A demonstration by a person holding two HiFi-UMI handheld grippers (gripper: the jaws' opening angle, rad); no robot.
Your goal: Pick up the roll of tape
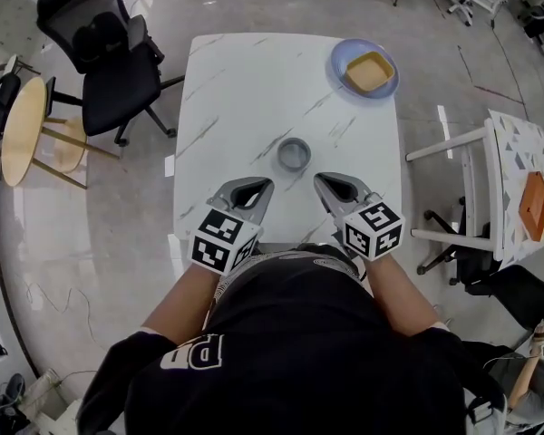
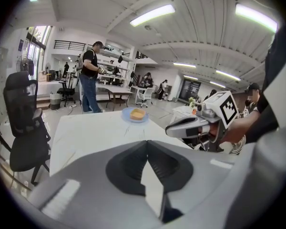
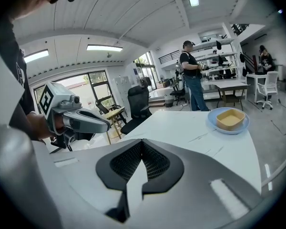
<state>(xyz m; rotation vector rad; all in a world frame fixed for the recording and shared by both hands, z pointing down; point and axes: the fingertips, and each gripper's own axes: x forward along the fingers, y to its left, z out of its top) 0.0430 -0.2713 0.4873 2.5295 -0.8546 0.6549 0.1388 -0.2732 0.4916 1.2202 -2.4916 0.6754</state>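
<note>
The roll of tape (image 1: 294, 154), a grey ring, lies flat near the middle of the white marble-patterned table (image 1: 245, 89). My left gripper (image 1: 264, 186) hovers over the table's near edge, short of the tape and to its left, jaws shut and empty. My right gripper (image 1: 320, 180) mirrors it on the tape's right, also shut with nothing held. In the left gripper view the jaws (image 2: 146, 142) meet at their tips and the right gripper (image 2: 200, 123) shows beside them. In the right gripper view the jaws (image 3: 142, 141) meet likewise; the tape is hidden in both gripper views.
A blue plate (image 1: 344, 54) holding a yellow square bowl (image 1: 369, 72) sits at the table's far right corner. A black office chair (image 1: 109, 62) and a round wooden stool (image 1: 25, 130) stand left; a white side table (image 1: 517, 143) stands right. A person (image 2: 89, 78) stands far behind.
</note>
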